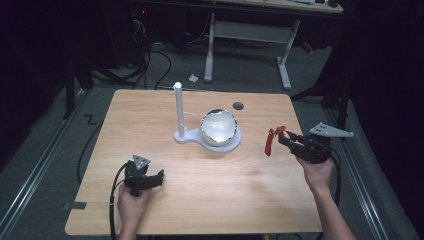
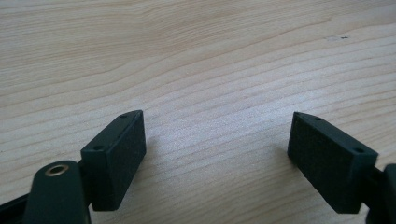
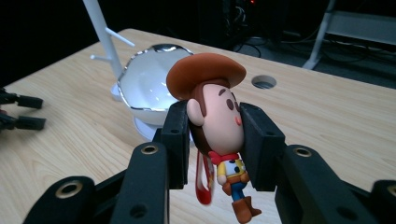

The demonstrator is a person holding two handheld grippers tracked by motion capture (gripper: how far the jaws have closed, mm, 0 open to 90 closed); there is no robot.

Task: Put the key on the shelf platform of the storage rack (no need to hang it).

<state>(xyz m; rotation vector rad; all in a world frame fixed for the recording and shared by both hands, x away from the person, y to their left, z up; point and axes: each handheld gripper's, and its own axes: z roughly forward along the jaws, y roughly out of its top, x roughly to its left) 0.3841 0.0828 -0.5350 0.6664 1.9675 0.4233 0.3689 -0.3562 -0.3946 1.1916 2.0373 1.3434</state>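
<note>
Cowboy figure (image 3: pixel 219 121) upright, hat up, boots down

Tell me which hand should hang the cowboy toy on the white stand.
Right, probably. The right gripper is shut on the cowboy toy, lifted and facing the white stand beside the bowl. The left gripper rests open on the table with nothing between its jaws.

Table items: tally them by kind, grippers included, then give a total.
Cowboy figurine: 1
White bowl: 1
White peg stand: 1
Grippers: 2, the left gripper and the right gripper
Total: 5
</note>
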